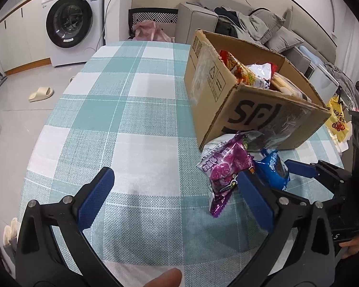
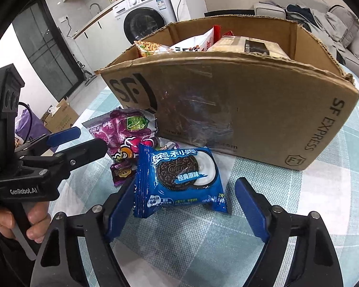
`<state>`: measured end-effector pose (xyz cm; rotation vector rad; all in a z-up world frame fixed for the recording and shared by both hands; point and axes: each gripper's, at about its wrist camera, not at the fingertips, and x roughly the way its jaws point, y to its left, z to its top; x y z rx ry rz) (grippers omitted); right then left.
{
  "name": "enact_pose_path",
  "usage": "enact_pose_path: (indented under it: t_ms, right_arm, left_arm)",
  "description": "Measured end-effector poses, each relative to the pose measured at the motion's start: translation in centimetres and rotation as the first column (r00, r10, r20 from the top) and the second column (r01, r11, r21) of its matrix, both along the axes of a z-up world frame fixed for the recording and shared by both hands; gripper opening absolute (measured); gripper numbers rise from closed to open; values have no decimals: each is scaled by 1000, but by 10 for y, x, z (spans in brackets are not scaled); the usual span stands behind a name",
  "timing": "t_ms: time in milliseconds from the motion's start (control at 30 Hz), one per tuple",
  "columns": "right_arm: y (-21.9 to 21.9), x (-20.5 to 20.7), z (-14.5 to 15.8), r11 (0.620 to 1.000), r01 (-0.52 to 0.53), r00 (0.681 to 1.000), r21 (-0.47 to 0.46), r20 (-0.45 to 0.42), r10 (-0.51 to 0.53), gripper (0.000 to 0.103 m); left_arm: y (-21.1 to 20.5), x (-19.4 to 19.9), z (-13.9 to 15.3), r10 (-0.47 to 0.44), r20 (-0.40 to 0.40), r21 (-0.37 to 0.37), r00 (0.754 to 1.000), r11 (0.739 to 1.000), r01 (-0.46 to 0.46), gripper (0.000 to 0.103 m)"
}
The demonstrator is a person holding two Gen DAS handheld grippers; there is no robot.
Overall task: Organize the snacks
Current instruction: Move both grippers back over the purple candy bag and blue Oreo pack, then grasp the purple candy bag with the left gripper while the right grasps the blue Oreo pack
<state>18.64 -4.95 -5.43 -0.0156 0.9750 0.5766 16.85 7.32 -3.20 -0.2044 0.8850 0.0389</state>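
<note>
Blue Oreo packet (image 2: 182, 181): lain on the checked worktop (image 2: 299, 203) between the spread fingers of the right gripper (image 2: 185, 212); its left edge seems to touch the left finger (image 2: 119, 212), the right finger standing clear, so it is not yet clamped. Purple snack bag (image 1: 225, 165): placed just beyond the right finger of the left gripper (image 1: 174, 203), whose fingers are released around bare cloth. Cardboard box (image 2: 251, 110): stood behind both packets, filled with snacks.

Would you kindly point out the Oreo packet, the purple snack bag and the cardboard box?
Oreo packet (image 2: 182, 179): right wrist view, printed cookie.
Purple snack bag (image 1: 223, 165): left wrist view, front panel.
Cardboard box (image 2: 239, 110): right wrist view, near wall.
</note>
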Motion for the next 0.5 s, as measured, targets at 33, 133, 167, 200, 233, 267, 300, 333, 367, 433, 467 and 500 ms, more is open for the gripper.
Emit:
enact_pose_path:
  t_ms: [33,133,167,200,233,267,300,333,367,433,467,500]
  right_arm:
    - [1,2,-1,1000,-5,1000,6,-3,5,83]
    - [4,3,-2,1000,-20,1000,14,-6,20,79]
    - [4,3,-3,1000,-25,1000,16,-7,25,77]
    - [6,4,-4,999,-28,1000,18,-9,29,76]
    - [7,4,-4,999,-31,999,22,-8,32,73]
    - [8,5,-5,999,-33,999,27,-7,33,69]
    - [7,5,-5,999,-33,999,25,-4,33,66]
    - [7,4,-6,999,-31,1000,20,-2,31,58]
    - [6,4,-7,999,-32,999,21,1,32,55]
    - [5,0,-7,999,-37,999,25,8,37,51]
    - [4,-3,-6,999,-35,999,29,13,35,50]
    - [3,-5,-7,999,-37,999,31,15,36,49]
  left_arm:
    - [0,2,-1,-1,-5,0,1000,1000,1,102]
    - [-1,5,-3,-10,-12,0,1000,1000,10,102]
    - [-1,7,-3,-12,-14,2,1000,1000,12,102]
    - [-2,9,-3,-13,-12,0,1000,1000,13,102]
    - [-3,10,-3,-14,-11,-3,1000,1000,14,102]
    - [-4,11,-3,-17,-13,-9,1000,1000,17,102]
    - [-5,12,-4,-21,-14,-15,1000,1000,21,102]
    - [-6,11,-4,-23,-15,-19,1000,1000,23,102]
    - [-7,12,-5,-26,-16,-21,1000,999,25,102]
    - [-9,12,-6,-26,-16,-21,1000,999,25,102]
    - [-9,13,-6,-25,-16,-22,1000,999,25,102]
    - [-9,14,-7,-26,-16,-26,1000,999,26,102]
